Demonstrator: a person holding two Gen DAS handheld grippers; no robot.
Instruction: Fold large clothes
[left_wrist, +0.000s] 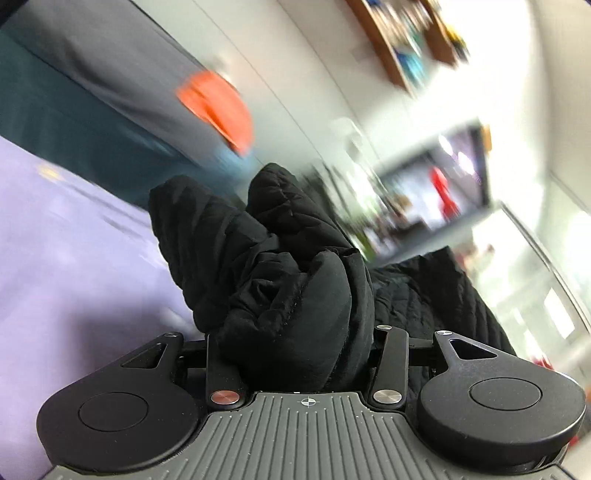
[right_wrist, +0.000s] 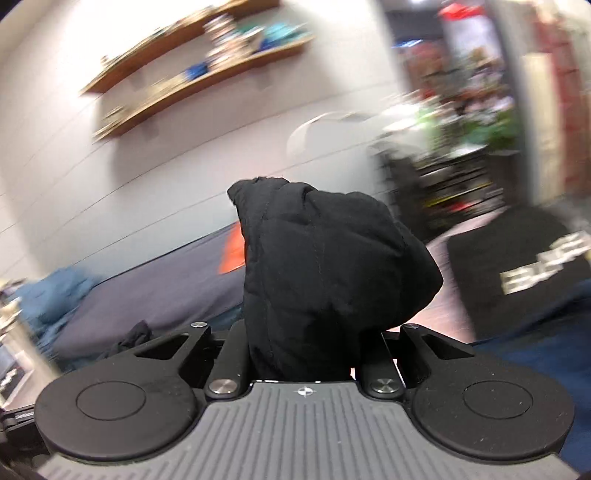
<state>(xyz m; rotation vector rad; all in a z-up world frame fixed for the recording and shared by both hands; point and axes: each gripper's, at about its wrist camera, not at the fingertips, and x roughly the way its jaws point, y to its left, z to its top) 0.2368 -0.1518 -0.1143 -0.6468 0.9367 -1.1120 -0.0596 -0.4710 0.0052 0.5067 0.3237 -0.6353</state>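
Bunched black quilted fabric is filling the space right in front of each camera, hiding the fingers of both tools. On the left gripper (left_wrist: 295, 354), the black padded garment (left_wrist: 280, 266) is sitting in a thick wad between the jaws, which are standing wide around the bulk; the fingertips are buried in cloth, so whether the pads are pressing on it cannot be told. More of the same garment is hanging off to the right of that gripper. Ahead and to its left a lilac surface (left_wrist: 66, 258) is spreading out, with an orange item (left_wrist: 218, 107) lying farther ahead on a dark grey cover (left_wrist: 110, 62).

On the right gripper (right_wrist: 306, 354), the jaws are sitting narrow, pinching a puffy fold of the garment (right_wrist: 325, 266) that is rising straight ahead of it. Beyond, up and to the left, wooden wall shelves (right_wrist: 192, 70) are showing blurred. A black box with white lettering (right_wrist: 524, 273) is sitting to the right.
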